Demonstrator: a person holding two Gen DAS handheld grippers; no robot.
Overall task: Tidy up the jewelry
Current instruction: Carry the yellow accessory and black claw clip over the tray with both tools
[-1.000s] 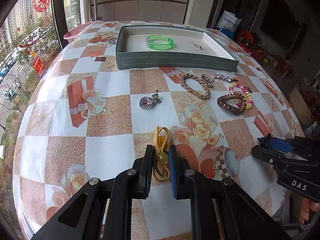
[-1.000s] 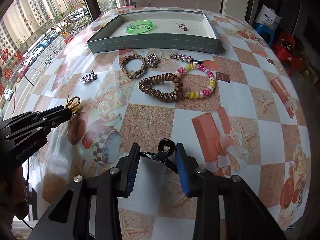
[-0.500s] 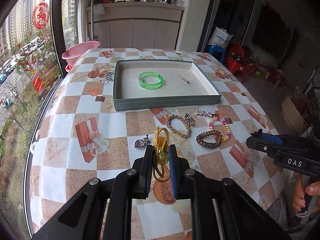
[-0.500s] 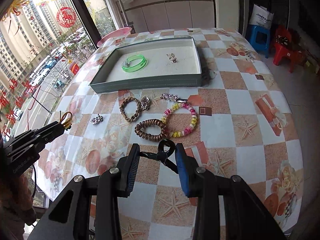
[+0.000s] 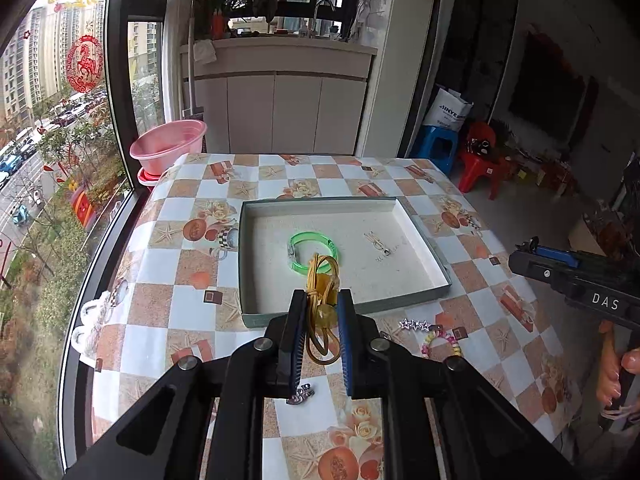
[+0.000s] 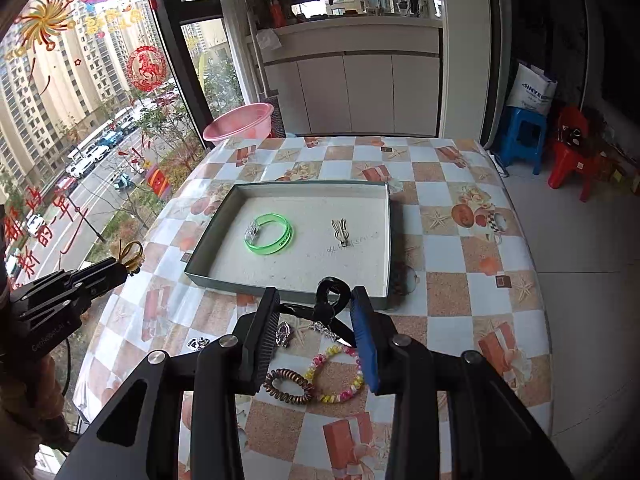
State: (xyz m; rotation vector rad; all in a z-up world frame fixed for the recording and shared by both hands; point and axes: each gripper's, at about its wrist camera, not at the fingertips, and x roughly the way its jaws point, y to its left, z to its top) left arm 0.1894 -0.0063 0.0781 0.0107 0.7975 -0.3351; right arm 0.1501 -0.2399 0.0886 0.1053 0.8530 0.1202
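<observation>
My left gripper [image 5: 322, 304] is shut on a yellow cord loop with a bead [image 5: 320, 314] and hangs high above the near wall of the grey tray [image 5: 256, 316]. My right gripper [image 6: 316, 304] is shut on a black hair clip [image 6: 330, 306], also above the tray's [image 6: 224, 282] near edge. Inside the tray lie a green bangle [image 5: 312, 250] [image 6: 268, 234] and a small silver clip [image 5: 378, 242] [image 6: 340, 232]. From the right wrist view the left gripper [image 6: 120, 266] shows at far left, with the yellow cord [image 6: 132, 256] at its tip. The left wrist view shows the right gripper [image 5: 522, 256] at far right.
On the checked tablecloth near me lie a brown spiral hair tie [image 6: 288, 386], a coloured bead bracelet [image 6: 340, 376], a silver star clip [image 5: 416, 325] and a heart charm [image 5: 301, 394]. A pink basin [image 5: 168, 144] stands by the window. Blue and red stools [image 6: 524, 136] stand beyond the table.
Both grippers have risen and moved toward the tray, each keeping its item. The table now looks farther below, and the tray sits just past the fingertips.
</observation>
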